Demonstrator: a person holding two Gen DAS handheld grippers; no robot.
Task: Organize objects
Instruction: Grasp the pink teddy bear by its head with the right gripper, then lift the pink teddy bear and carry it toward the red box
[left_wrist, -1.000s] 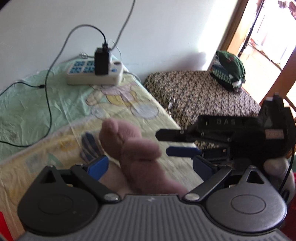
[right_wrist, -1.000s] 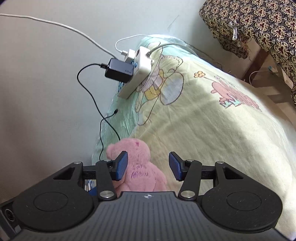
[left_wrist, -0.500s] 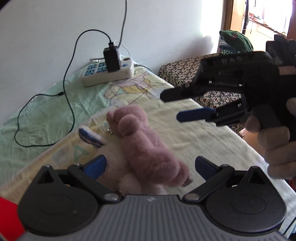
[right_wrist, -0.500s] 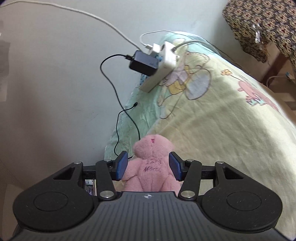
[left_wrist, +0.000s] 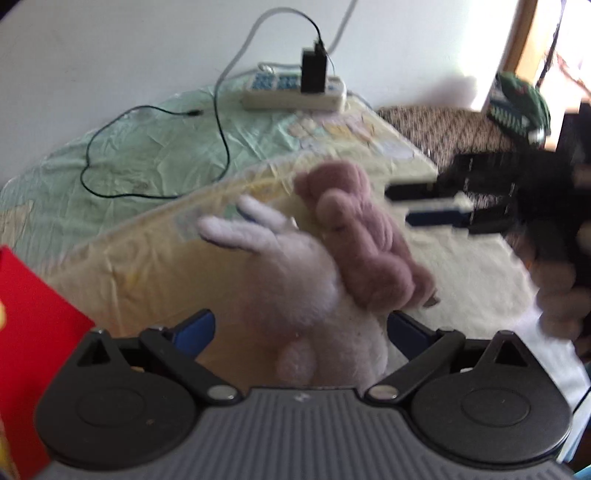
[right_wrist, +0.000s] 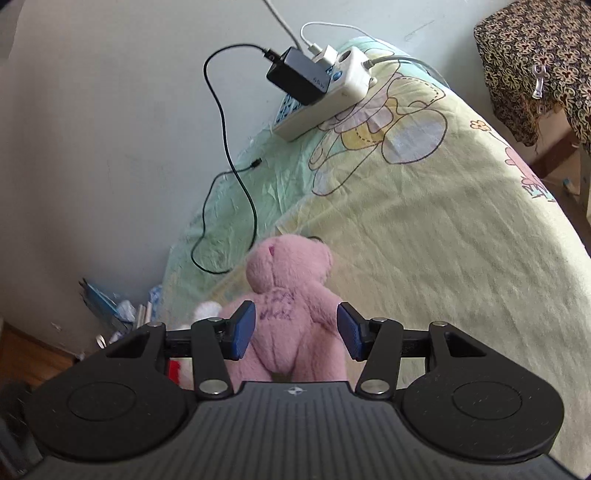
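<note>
Flanking the pink bear (right_wrist: 288, 314) untouched, right hand-held gripper (right_wrist: 295, 330) (like left (left_wrist: 299, 328)) gapes near the bed's edge (right_wrist: 207, 291).

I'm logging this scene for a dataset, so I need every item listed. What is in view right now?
pink teddy bear: 1, pink, on the bed, leaning on the rabbit
plush rabbit: 1, white, beside the bear
power strip: 1, white, far end of the bed
charger: 1, black, plugged into the strip
bedsheet: 1, yellow-green
red box: 1, left edge
patterned cloth: 1, brown floral, right
left gripper: open around the rabbit
right gripper: open around the bear
</note>
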